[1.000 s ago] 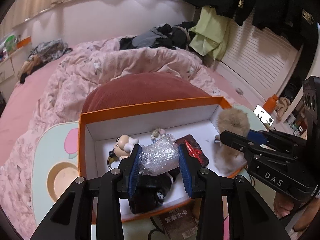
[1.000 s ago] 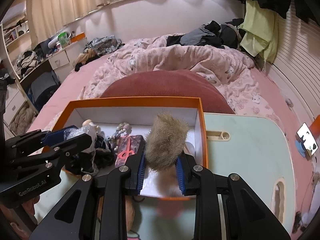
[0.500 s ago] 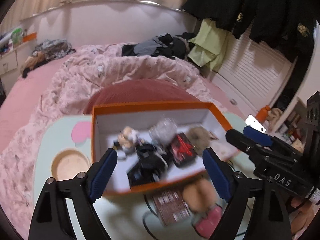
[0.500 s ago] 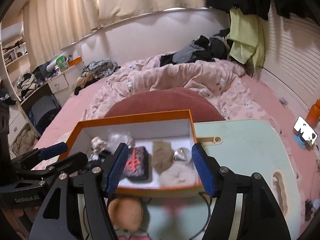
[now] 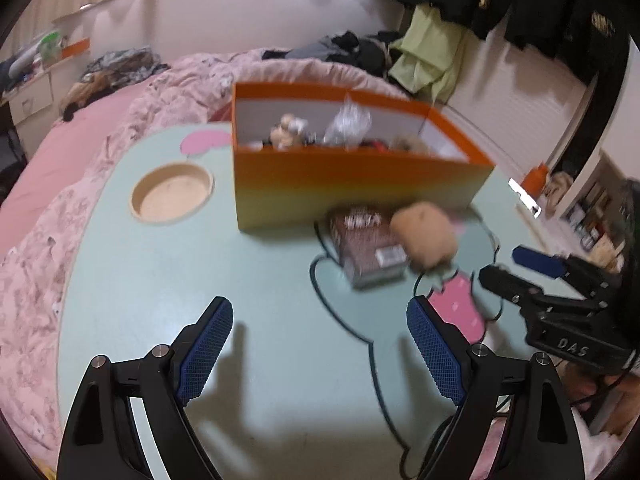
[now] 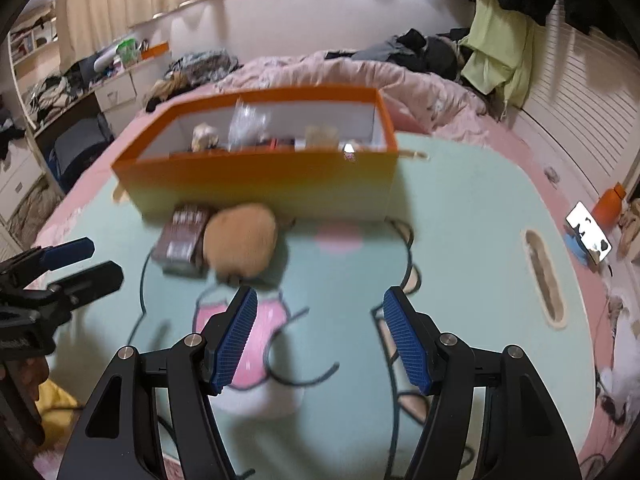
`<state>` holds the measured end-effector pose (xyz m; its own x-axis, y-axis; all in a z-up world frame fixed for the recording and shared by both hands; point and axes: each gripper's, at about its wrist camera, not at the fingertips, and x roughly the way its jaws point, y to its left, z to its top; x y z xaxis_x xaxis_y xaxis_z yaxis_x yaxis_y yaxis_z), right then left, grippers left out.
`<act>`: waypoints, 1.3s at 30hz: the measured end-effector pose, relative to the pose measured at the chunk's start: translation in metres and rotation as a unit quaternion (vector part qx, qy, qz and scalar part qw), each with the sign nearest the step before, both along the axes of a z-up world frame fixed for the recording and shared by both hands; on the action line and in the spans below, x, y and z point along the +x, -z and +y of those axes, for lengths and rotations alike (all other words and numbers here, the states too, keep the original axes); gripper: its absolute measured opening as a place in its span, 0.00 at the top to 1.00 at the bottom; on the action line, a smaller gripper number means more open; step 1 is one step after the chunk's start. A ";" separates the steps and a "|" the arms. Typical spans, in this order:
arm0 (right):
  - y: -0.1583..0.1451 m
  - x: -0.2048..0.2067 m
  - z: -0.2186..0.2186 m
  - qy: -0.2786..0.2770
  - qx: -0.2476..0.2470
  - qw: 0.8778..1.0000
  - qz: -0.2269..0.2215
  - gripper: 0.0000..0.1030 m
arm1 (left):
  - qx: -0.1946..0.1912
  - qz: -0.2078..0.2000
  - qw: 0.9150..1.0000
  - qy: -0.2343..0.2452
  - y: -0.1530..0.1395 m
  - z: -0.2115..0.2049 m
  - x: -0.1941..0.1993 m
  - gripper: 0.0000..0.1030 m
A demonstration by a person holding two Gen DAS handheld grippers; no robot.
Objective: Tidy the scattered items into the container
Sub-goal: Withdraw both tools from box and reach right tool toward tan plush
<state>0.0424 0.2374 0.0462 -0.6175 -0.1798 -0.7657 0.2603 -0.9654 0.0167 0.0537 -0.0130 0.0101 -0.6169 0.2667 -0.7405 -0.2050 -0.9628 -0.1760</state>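
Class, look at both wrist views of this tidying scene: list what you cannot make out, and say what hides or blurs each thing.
- Orange box floor: hidden by its near wall in both views.
- Things inside: only their tops show, blurred.
- Brown packet print: motion blur, left wrist view; partly covered by the tan plush in the right wrist view.
- Yellow thing: cut off behind the left gripper, right wrist view.

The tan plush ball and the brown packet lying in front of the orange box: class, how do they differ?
The tan plush ball is round and fuzzy; the brown packet is flat, boxy and printed. The ball looks bulkier and stands higher. Both lie outside the orange box, side by side on the green table.
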 end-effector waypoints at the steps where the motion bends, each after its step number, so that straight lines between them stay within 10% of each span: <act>1: 0.003 0.001 0.000 0.001 0.006 1.000 -0.002 0.36 | -0.004 -0.001 1.000 0.001 0.003 0.001 0.000 0.14; 9: 0.017 0.002 0.006 0.012 0.011 1.000 -0.025 0.27 | -0.053 -0.001 0.999 0.009 0.011 0.013 0.003 0.10; 13: 0.023 0.001 0.002 0.011 0.025 0.999 -0.032 0.01 | -0.090 0.006 0.996 0.019 0.020 0.026 0.006 0.00; 39: 0.024 0.000 0.004 0.008 0.023 0.999 -0.025 0.00 | -0.091 0.036 0.992 0.079 0.011 0.032 0.013 0.00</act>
